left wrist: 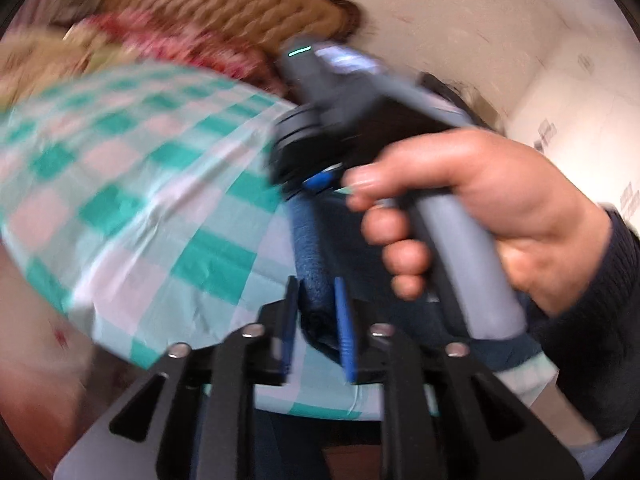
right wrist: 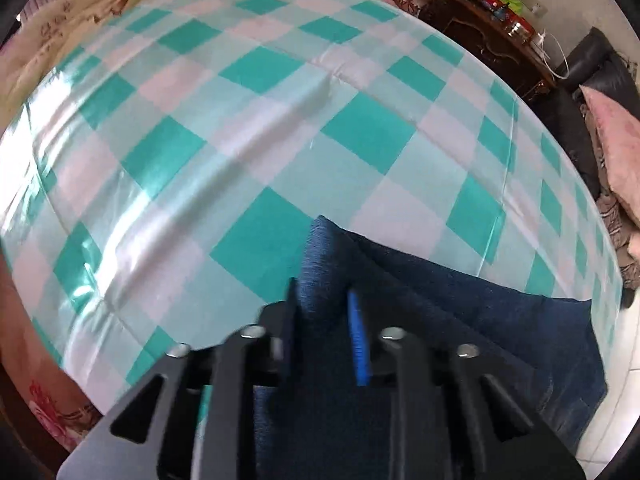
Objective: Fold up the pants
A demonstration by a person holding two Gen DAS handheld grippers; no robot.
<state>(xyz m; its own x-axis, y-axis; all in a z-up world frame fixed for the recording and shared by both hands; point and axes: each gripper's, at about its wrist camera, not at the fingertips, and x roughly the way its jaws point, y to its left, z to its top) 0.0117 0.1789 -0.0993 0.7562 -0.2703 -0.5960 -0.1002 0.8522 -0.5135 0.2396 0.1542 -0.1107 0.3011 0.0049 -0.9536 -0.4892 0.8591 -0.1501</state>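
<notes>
My left wrist view is smeared with motion blur, worst across the checkered cloth [left wrist: 132, 184] and knitted blanket [left wrist: 224, 0]. The right view is sharper; soft daylight glares in white streaks off the glossy cloth. Both bend heavily at dark edges.

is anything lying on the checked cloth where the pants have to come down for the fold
Nothing visible. Both the left gripper and the right gripper are shut on the blue pants, and the checked cloth ahead of them is bare apart from wrinkles.
</notes>
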